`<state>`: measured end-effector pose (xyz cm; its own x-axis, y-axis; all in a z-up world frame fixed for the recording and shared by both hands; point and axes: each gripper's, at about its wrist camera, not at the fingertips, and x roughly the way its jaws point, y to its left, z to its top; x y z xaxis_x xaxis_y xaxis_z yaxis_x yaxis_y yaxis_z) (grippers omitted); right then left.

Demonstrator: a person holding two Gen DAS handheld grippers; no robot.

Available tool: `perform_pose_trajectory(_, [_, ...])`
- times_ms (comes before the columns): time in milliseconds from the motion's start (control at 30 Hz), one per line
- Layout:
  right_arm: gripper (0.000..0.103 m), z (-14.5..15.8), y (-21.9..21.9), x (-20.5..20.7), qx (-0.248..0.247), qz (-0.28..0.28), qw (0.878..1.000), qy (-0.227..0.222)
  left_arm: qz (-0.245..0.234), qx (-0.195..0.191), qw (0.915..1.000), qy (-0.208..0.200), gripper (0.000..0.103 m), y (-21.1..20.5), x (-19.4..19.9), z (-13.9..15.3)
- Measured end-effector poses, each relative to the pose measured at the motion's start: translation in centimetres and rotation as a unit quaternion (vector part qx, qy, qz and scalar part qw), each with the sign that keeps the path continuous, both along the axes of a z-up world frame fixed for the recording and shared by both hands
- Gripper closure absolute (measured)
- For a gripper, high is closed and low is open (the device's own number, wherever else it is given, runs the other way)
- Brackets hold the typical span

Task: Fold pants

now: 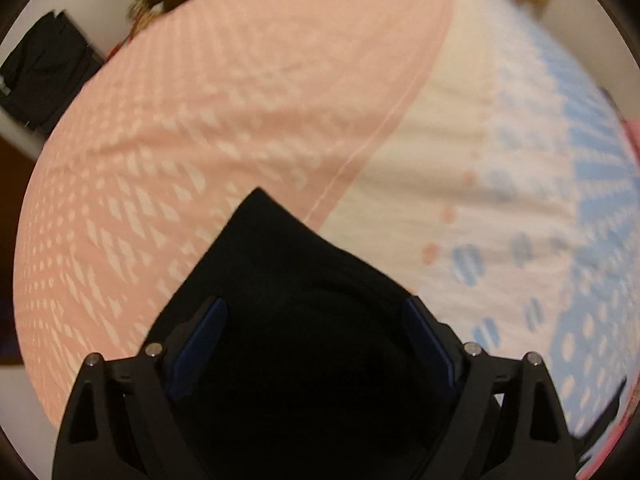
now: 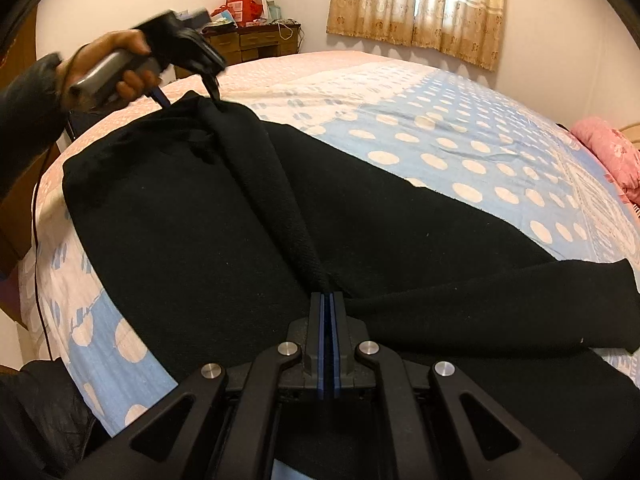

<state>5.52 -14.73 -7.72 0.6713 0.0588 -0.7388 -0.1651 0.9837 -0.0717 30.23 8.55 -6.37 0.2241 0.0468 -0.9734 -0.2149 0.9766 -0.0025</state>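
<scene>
Black pants (image 2: 224, 216) lie spread on the bed, with a raised ridge of fabric running from the far end to the near end. My right gripper (image 2: 329, 300) is shut on the near end of that ridge. My left gripper (image 2: 188, 98) is at the far end of the pants, its fingers spread wide, one at each side of the cloth there. In the left wrist view the left gripper (image 1: 316, 308) is open, with black pants fabric (image 1: 288, 272) lying between its blue pads (image 1: 424, 336). One pant leg end (image 2: 600, 304) lies at the right.
The bed has a pink, white and blue dotted sheet (image 2: 460, 148). A pink pillow (image 2: 612, 152) is at the right edge. A wooden desk with clutter (image 2: 248, 36) and a curtained window (image 2: 416, 4) stand behind the bed. Dark clothing (image 1: 44, 80) hangs beyond the bed.
</scene>
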Motion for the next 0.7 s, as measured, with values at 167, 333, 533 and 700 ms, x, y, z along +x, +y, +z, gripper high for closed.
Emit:
perform_pose_trajectory(167, [0.100, -0.1, -0.1, -0.1, 0.010, 0.001, 1.000, -0.002, 0.003, 0.013, 0.9998, 0.015, 0.012, -1.6, 1.5, -0.2])
perform_pose_trajectory(333, [0.100, -0.2, -0.2, -0.1, 0.022, -0.003, 1.000, -0.003, 0.032, 0.002, 0.9994, 0.014, 0.014, -2.1, 2.1, -0.3])
perform_pose_trajectory(533, [0.100, -0.3, -0.2, -0.2, 0.029, -0.003, 1.000, -0.003, 0.058, 0.093, 0.9939, -0.009, 0.064, -5.2, 2.6, -0.7])
perform_pose_trajectory(700, [0.100, 0.0, -0.5, -0.3, 0.033, -0.010, 0.999, -0.002, 0.044, 0.069, 0.9954, -0.050, 0.097, -5.6, 1.8, 0.3])
